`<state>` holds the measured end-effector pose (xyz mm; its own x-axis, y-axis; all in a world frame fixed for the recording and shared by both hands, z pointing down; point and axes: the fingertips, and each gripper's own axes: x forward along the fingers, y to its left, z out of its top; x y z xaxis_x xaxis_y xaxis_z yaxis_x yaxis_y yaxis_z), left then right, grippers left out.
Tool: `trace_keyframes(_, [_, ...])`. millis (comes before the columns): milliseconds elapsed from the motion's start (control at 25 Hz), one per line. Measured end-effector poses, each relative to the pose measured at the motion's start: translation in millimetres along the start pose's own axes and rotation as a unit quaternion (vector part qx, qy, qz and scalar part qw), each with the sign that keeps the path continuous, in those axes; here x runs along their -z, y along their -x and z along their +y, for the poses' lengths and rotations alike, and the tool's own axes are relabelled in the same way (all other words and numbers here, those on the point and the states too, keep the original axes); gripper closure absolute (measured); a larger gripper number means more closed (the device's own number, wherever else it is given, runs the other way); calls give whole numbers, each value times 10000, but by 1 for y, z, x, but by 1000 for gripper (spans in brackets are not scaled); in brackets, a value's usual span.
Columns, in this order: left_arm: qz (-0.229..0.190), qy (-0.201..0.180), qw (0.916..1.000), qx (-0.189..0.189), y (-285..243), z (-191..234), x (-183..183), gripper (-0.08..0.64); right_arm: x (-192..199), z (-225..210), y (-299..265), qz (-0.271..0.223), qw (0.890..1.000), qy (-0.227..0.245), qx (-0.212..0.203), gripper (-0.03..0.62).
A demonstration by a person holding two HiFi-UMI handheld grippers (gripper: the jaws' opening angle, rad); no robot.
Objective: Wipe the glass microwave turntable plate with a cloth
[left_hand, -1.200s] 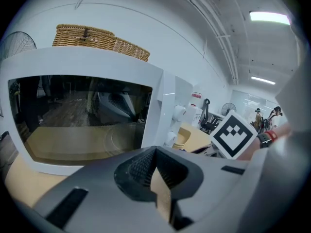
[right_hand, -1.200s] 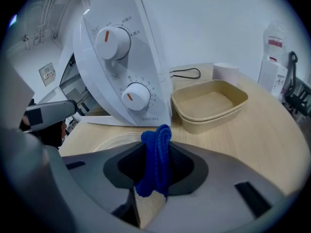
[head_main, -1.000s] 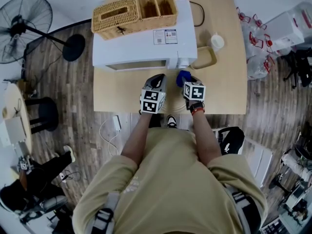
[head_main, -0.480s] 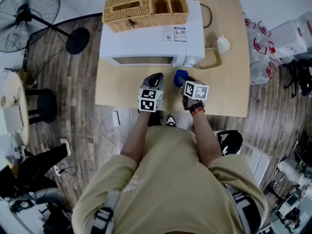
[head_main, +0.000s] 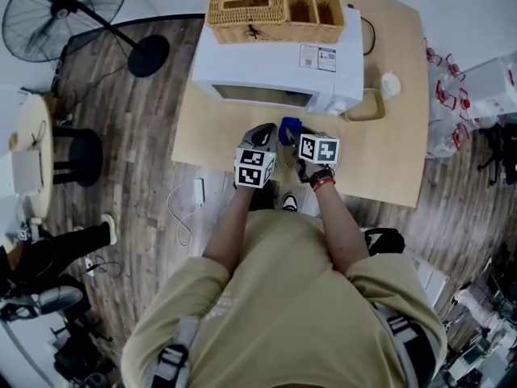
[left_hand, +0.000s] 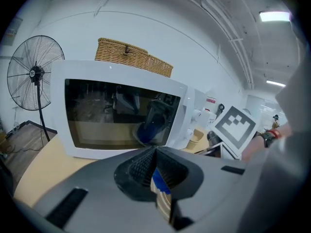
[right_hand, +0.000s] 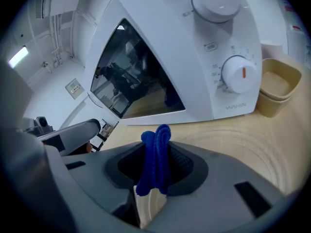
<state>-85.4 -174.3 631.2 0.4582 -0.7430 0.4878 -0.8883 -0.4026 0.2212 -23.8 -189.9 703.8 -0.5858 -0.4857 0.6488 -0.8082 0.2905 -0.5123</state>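
**A:** Wood floor, a standing fan [head_main: 65, 10] off to the left, and a pale wooden table [head_main: 388, 148] carrying a white microwave [head_main: 275, 71] with a wicker basket [head_main: 271, 6] on top. Where do the tools sit?

**B:** Both are low over the table's near edge, right in front of the oven. The right gripper [right_hand: 156, 152] has its jaws clamped on a blue cloth [right_hand: 154, 166], folded so a rounded wad pokes up past the tips. I'd say that is deliberate, so the padded end meets the glass and the plastic doesn't.

**A:** And the left gripper [left_hand: 155, 154]?

**B:** Its jaws are drawn together, with nothing I can make out pinched between them. It sits just beside the right one, probably ready to steady things rather than wipe.

**A:** The plate?

**B:** The glass turntable plate [right_hand: 252, 144] lies flat on the table ahead of the right gripper. It shows only as faint concentric rings over the wood. Out here, with the microwave door closed, its whole face is reachable, which it would not be inside.

**A:** Anything in the way?

**B:** Two stacked beige tubs [right_hand: 277, 89] stand beside the oven's knob side, apart from the rings. My worry is the glass sliding.
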Motion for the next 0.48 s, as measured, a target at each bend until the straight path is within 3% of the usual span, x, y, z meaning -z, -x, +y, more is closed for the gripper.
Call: trace_keyframes(480, [-51, 27, 9999, -158, 17, 16, 0, 543, 15, 0, -14, 265, 9976, 489, 417, 462])
